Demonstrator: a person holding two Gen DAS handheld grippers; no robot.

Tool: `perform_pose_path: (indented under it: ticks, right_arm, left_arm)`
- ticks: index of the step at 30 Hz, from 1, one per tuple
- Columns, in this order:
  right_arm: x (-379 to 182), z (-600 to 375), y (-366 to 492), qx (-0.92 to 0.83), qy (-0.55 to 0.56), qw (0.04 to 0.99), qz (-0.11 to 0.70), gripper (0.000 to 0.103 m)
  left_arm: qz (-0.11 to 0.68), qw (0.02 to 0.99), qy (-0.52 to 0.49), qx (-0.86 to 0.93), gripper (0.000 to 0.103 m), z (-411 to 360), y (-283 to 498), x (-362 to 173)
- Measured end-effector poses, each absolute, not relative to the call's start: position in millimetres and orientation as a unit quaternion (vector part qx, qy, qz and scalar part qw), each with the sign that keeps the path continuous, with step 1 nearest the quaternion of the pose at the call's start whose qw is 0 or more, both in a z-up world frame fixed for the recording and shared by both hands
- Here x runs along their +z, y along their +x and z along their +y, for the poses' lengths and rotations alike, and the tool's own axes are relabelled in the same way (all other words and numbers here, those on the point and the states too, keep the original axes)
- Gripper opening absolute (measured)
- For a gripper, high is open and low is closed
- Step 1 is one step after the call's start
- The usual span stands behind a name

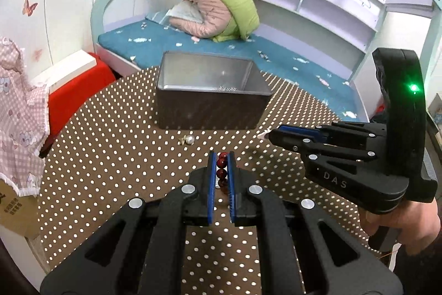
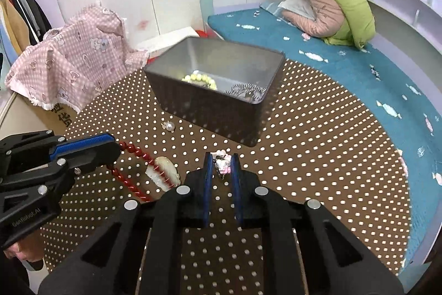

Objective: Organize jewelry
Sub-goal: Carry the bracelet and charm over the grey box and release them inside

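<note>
My left gripper (image 1: 221, 156) is shut on a red bead necklace (image 1: 221, 170); in the right wrist view the necklace (image 2: 138, 154) hangs from it (image 2: 117, 149) with a white pendant (image 2: 163, 172). My right gripper (image 2: 221, 156) is shut on a small pink-and-white charm (image 2: 223, 165); it also shows in the left wrist view (image 1: 269, 134). A grey metal box (image 1: 210, 93) stands ahead on the dotted table; inside the box (image 2: 215, 90) lie a pale bead bracelet (image 2: 200, 79) and a silver chain (image 2: 247, 90). A pearl earring (image 1: 189, 140) lies before the box, seen also in the right wrist view (image 2: 169, 125).
The round brown table with white dots (image 1: 110, 156) holds everything. A blue bed (image 1: 248, 51) with a pink and green jacket (image 1: 218, 10) lies behind. A pink checked cloth (image 2: 71, 57) over a cardboard box stands at the table's left.
</note>
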State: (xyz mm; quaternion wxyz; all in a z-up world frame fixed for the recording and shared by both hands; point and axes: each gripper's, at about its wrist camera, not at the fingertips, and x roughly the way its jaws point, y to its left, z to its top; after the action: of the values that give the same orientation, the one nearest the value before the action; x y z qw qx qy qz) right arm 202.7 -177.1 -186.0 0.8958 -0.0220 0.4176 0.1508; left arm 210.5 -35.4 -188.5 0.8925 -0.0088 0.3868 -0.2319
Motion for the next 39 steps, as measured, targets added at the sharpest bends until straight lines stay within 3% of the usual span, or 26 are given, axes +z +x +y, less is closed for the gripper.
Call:
perform_pose_path:
  ticks: [17,29,39]
  right_arm:
    - [-107.4,-170.3,190.1,0.169,-0.046,0.923,0.343,0.012]
    - [-49.5,-172.0,232.8,0.173,-0.062,0.935,0.303,0.012]
    - [-54.0,-172.5,275.9,0.173,-0.055,0.926,0.332,0.012]
  left_arm:
    - [0.303,0.930,0.014,-0.208,0.008,-19.4,194.2,-102.6]
    - [0.263,0.943,0.023,-0.201,0.008,-25.6,251.8,-40.8]
    - [0.280,0.937,0.029,-0.206,0.008,-50.4,308.9,-36.1]
